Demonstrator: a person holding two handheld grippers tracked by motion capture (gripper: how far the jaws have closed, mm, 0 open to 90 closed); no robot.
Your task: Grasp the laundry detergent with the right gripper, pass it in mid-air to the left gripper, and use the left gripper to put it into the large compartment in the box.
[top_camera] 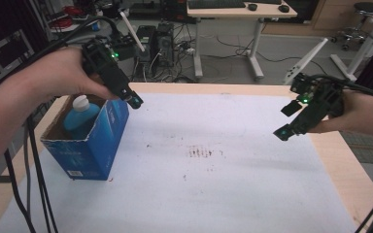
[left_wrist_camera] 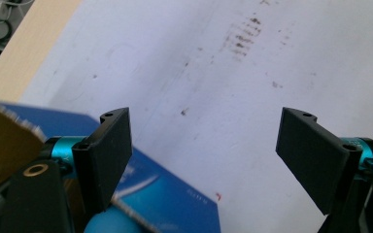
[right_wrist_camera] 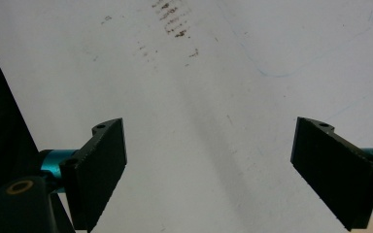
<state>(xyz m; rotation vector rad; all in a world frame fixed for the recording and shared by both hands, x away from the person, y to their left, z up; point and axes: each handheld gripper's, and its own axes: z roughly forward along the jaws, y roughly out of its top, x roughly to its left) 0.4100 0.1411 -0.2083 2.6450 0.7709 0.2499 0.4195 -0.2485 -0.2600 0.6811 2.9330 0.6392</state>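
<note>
Matt cardboard box, glossy plastic bottle — stained white paper sheet.

Left gripper points down and forward, jaws spread wide; right gripper hangs tilted inward, jaws wide apart.

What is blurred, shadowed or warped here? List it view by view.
High view: straight edges bow toward the frame's sides, and the blue box casts a soft shadow on the white sheet. Left gripper view: the box flap at the near left is out of focus. Right gripper view: a faint diagonal shadow band crosses the sheet, and the lower left corner is dark.
</note>
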